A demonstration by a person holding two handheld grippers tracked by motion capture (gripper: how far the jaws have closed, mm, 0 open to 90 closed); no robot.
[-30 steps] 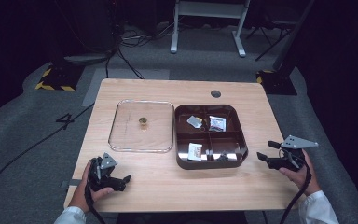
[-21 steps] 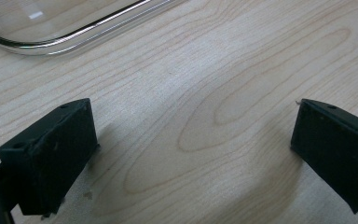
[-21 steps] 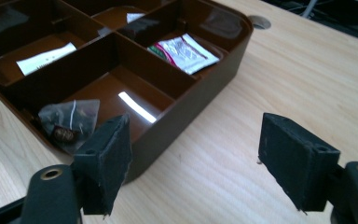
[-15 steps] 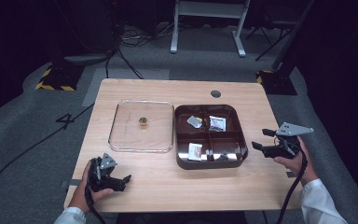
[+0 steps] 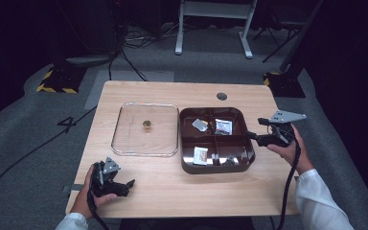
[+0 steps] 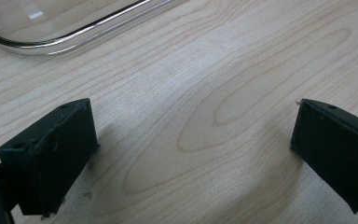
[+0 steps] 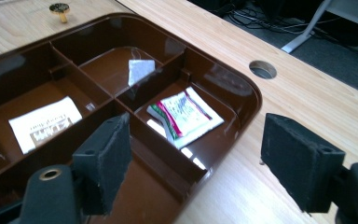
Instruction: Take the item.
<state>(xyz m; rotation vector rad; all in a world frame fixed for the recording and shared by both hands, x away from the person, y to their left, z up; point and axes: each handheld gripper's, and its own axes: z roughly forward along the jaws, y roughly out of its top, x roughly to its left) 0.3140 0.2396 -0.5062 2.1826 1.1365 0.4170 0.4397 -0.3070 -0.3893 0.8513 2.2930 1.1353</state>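
Note:
A brown compartment tray (image 5: 243, 162) sits right of centre on the wooden table. It holds a red-and-green sachet (image 5: 223, 126), a silver packet (image 5: 200, 124), a white packet (image 5: 200, 155) and some small dark bits (image 5: 228, 161). My right gripper (image 5: 255, 136) hovers at the tray's right rim, open and empty. In the right gripper view its jaws (image 7: 200, 158) straddle the tray corner (image 7: 242, 88), with the sachet (image 7: 185, 112) just ahead. My left gripper (image 5: 126, 185) rests open near the table's front left. Its jaws (image 6: 191, 154) stand wide over bare wood.
A clear shallow tray (image 5: 124, 148) lies left of the brown one, with a small brass knob (image 5: 147, 125) inside; its rim (image 6: 74, 35) shows ahead of the left jaws. A cable hole (image 5: 222, 96) sits at the table's back. Dark floor surrounds the table.
My right gripper has risen and moved left, from the table's right edge up to the brown tray's rim. The left gripper has stayed still.

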